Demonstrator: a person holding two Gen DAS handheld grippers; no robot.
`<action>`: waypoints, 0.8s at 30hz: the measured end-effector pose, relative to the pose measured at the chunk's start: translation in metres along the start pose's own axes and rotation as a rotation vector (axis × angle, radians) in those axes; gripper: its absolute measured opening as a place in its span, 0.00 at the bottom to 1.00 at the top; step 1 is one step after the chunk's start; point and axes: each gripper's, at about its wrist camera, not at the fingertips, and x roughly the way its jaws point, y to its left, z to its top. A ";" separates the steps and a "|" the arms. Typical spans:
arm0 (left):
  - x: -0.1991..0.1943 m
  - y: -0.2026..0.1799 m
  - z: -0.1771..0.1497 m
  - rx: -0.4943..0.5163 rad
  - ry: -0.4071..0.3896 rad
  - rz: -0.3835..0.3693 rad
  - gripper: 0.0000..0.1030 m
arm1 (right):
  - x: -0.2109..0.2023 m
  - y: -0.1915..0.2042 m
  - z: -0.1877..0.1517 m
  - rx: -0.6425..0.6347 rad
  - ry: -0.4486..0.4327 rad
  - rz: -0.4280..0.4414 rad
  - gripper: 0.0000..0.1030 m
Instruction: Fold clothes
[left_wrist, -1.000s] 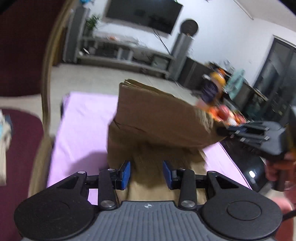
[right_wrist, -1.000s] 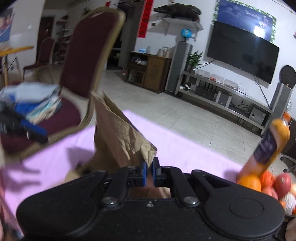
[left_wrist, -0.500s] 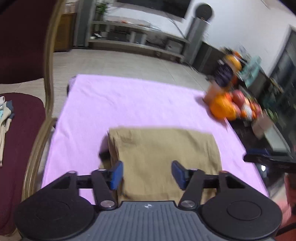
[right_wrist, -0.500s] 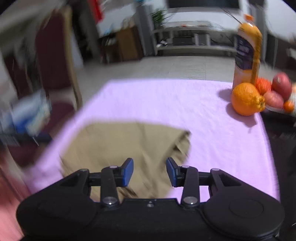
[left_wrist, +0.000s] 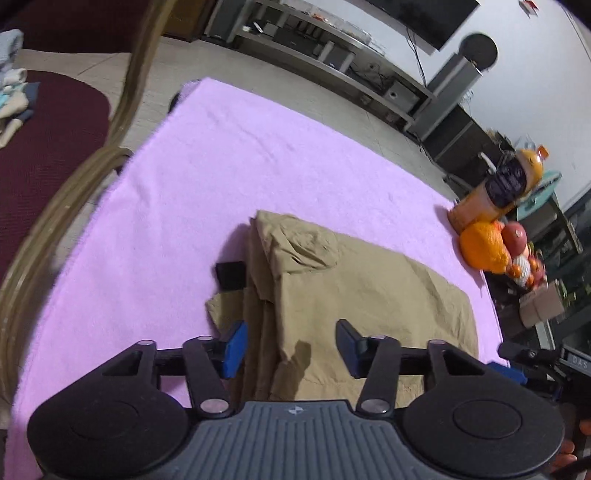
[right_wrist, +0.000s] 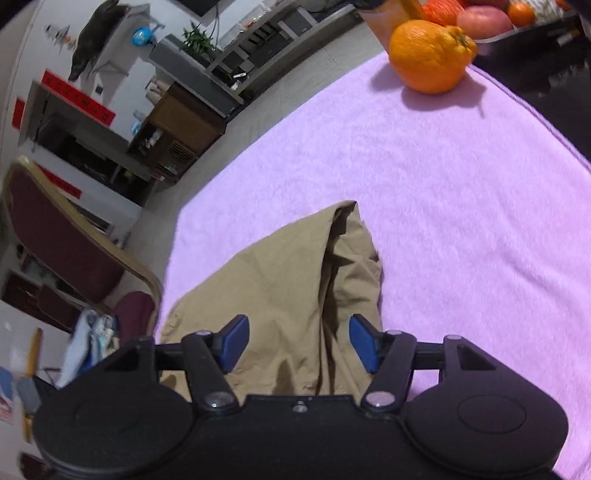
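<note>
One tan garment (left_wrist: 354, 291) lies folded on the pink cloth (left_wrist: 229, 155), both grippers above it with nothing held.

The garment is a rumpled, roughly rectangular stack, layered edges along one side, a raised fold at one far corner. The left gripper (left_wrist: 291, 347) and right gripper (right_wrist: 297, 341) each have blue pads spread wide. One large orange (right_wrist: 430, 55) sits at the cloth's far edge beside one juice bottle (left_wrist: 498, 188); one maroon chair (right_wrist: 55, 236) stands alongside.

Under my blue-padded black left gripper (left_wrist: 290, 347), plain khaki trousers (left_wrist: 362, 295) are lying on a lilac cloth (left_wrist: 221, 155), bright orange fruit (left_wrist: 484, 247) glowing beyond.
</note>
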 end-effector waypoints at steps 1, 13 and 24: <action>0.002 -0.004 -0.002 0.021 0.003 0.010 0.40 | 0.003 0.004 -0.002 -0.022 0.000 -0.011 0.53; -0.005 -0.008 -0.012 0.015 -0.017 0.015 0.02 | 0.012 0.031 -0.009 -0.139 -0.036 0.043 0.03; 0.011 -0.008 -0.037 0.110 0.068 0.220 0.32 | 0.045 0.050 -0.048 -0.481 0.089 -0.316 0.18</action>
